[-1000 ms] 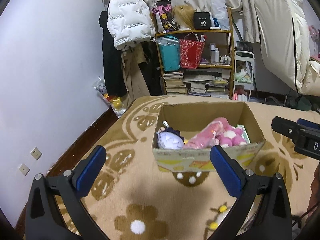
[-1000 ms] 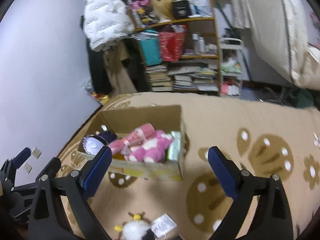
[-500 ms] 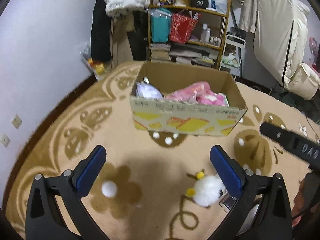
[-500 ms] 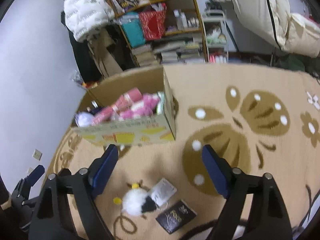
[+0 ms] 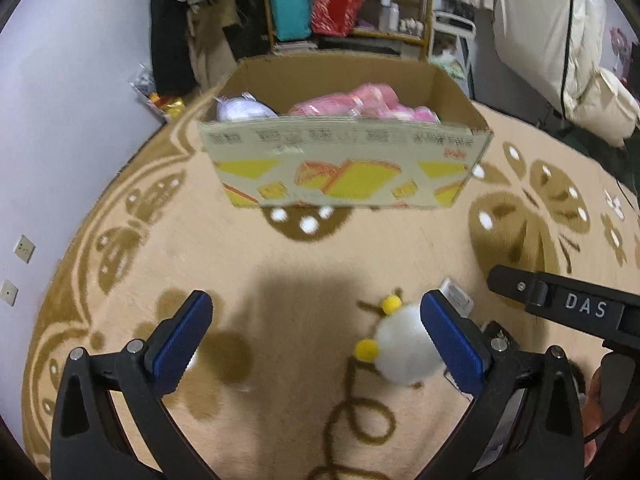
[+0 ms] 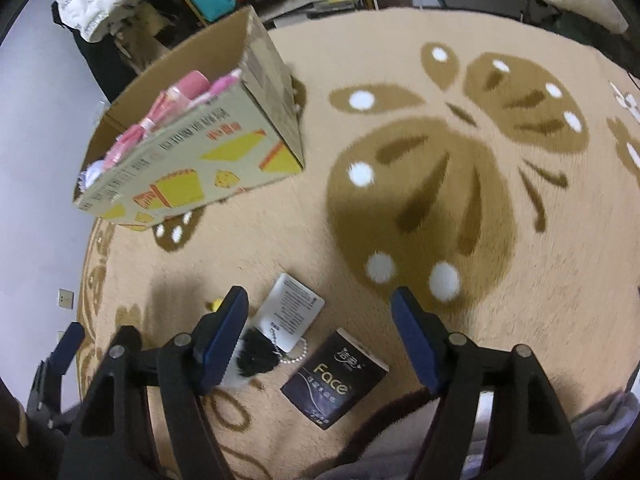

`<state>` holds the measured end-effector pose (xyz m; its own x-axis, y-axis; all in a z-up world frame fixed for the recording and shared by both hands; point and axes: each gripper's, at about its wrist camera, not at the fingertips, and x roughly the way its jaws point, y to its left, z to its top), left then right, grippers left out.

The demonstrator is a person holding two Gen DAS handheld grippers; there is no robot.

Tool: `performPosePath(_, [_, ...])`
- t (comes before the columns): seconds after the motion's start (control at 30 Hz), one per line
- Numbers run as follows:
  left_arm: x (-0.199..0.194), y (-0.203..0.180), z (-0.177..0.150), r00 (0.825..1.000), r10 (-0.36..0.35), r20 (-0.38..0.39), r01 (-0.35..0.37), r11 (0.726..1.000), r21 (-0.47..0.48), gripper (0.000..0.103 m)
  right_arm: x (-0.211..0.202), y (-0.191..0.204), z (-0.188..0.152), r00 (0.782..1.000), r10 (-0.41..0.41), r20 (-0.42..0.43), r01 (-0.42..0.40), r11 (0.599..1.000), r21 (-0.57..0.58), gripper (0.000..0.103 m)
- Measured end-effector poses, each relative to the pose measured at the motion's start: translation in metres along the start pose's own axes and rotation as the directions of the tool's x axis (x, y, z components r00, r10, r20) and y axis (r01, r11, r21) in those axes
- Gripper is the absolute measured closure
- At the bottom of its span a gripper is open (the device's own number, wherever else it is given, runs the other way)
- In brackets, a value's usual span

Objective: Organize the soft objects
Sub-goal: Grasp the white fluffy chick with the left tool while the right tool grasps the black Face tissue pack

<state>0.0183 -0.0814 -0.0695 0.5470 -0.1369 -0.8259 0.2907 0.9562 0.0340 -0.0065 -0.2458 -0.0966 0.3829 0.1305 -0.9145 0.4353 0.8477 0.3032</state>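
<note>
A cardboard box (image 5: 344, 168) stands on the carpet holding pink plush toys (image 5: 360, 106) and a pale purple one (image 5: 244, 110); the box also shows in the right wrist view (image 6: 192, 160). A white fluffy toy with yellow pompoms (image 5: 400, 346) lies on the carpet, just inside my left gripper's right finger. My left gripper (image 5: 316, 340) is open and empty above the carpet. My right gripper (image 6: 320, 332) is open and empty above a white packet (image 6: 292, 312) and a black "Face" packet (image 6: 334, 376). The toy's black part (image 6: 256, 354) peeks beside its left finger.
A beige carpet with brown flower patterns (image 6: 420, 184) covers the floor. A cluttered shelf with teal and red bags (image 5: 316, 12) stands behind the box. A white padded cover (image 5: 560, 40) leans at the far right. The wall (image 5: 60, 120) runs along the left.
Both grippers have pulled back from the box and tilted down toward the carpet. The white fluffy toy and the two packets now lie close under them.
</note>
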Motion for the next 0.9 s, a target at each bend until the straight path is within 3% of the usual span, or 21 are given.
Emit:
performPosePath(0.07, [0.005, -0.006, -0.002, 1.000, 0.001, -0.012, -0.001, 1.000, 0.017, 0.000, 0.008, -0.003, -0.001, 0.999, -0.012, -0.041, 0.012, 1.000, 0.010, 0.026])
performPosePath(0.17, [0.010, -0.014, -0.005, 1.000, -0.006, -0.030, 0.008, 0.999, 0.048, 0.000, 0.018, -0.008, -0.002, 0.995, -0.029, -0.092, 0.031, 0.999, 0.028, 0.034])
performPosePath(0.4, [0.024, -0.021, -0.011, 0.996, -0.035, -0.084, 0.040, 0.997, 0.059, 0.000, 0.033, -0.017, -0.009, 0.983, -0.060, -0.176, 0.073, 0.995, 0.068, 0.035])
performPosePath(0.47, [0.028, -0.023, -0.012, 0.995, -0.036, -0.098, 0.042, 0.997, 0.063, 0.000, 0.037, -0.016, -0.010, 0.978, -0.076, -0.194, 0.089, 0.994, 0.061, 0.046])
performPosePath(0.57, [0.034, -0.026, -0.015, 0.992, -0.034, -0.121, 0.043, 0.996, 0.078, 0.000, 0.040, -0.015, -0.012, 0.975, -0.072, -0.211, 0.087, 0.994, 0.066, 0.051])
performPosePath(0.9, [0.045, -0.027, -0.018, 0.988, -0.043, -0.152, 0.057, 0.994, 0.090, 0.001, 0.042, -0.012, -0.020, 0.970, -0.055, -0.236, 0.079, 0.993, 0.091, 0.051])
